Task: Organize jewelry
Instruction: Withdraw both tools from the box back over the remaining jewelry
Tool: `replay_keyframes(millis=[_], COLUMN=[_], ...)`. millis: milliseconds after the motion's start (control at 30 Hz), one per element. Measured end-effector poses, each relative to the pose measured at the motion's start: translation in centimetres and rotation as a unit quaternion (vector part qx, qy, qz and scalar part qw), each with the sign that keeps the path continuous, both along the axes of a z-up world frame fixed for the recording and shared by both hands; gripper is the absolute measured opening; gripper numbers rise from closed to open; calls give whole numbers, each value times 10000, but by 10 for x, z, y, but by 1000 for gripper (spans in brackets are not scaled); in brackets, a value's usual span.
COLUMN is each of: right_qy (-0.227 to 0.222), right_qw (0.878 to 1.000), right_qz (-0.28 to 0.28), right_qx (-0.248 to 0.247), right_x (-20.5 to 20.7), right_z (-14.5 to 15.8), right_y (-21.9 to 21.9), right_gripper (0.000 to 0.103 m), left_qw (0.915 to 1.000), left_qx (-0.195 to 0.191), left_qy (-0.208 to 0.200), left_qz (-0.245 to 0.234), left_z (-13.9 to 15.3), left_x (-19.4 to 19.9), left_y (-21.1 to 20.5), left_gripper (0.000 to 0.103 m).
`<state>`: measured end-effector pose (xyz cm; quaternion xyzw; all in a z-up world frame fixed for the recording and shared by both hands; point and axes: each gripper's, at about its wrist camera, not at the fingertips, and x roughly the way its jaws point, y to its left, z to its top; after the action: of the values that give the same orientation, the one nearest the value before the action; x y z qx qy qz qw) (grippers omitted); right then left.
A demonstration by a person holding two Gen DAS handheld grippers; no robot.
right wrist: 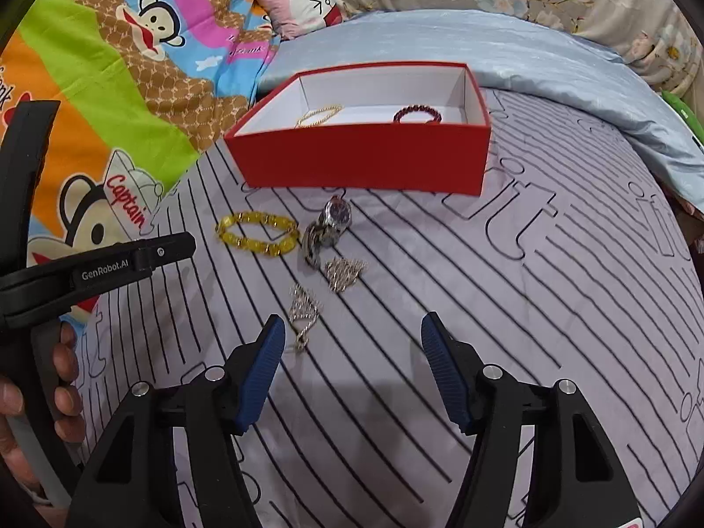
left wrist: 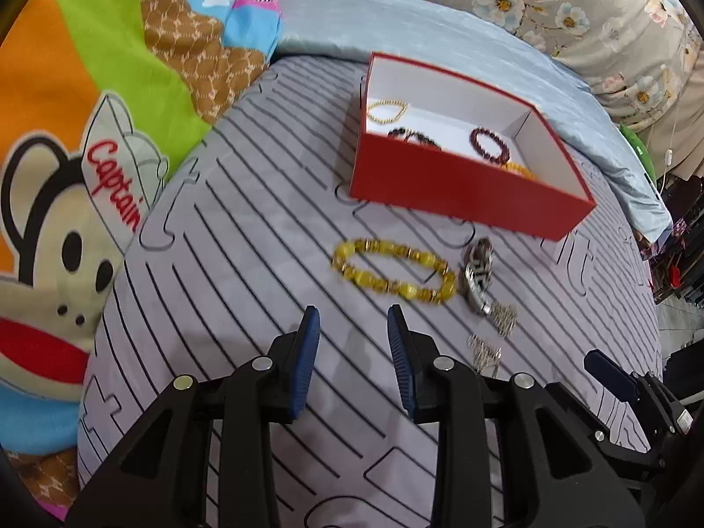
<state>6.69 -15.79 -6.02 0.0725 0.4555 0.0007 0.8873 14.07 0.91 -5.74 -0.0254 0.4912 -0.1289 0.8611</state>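
Two black handheld tools with blue finger pads

The left tool has matte black plastic arms that branch into triangular cut-out frames, each joint capped by a round silver screw head; its two fingers carry ribbed dark blue pads. The right tool is built the same way: black arms, silver pivot screws, ribbed blue pads on the fingers. Seen from the right wrist camera, the left tool's black side bar bears white "GenRobot.AI" lettering and a small round screw, with a curved black handle held by a hand.
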Motion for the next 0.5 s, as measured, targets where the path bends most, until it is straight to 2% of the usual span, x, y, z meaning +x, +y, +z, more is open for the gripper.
replay_keyframes(millis=[300, 500], right_qy=[170, 203], right_qw=[9998, 9997], right_qz=[95, 81], right_qx=[58, 99], right_x=[-8, -5], right_z=[-15, -17], right_y=[8, 5], right_gripper=[59, 59], left_qw=[9998, 9995], left_qx=[32, -118], left_qy=[206, 262], left_qz=[17, 120], left_z=[-17, -17], left_x=[-18, -8], left_y=[12, 14], left_gripper=[31, 31])
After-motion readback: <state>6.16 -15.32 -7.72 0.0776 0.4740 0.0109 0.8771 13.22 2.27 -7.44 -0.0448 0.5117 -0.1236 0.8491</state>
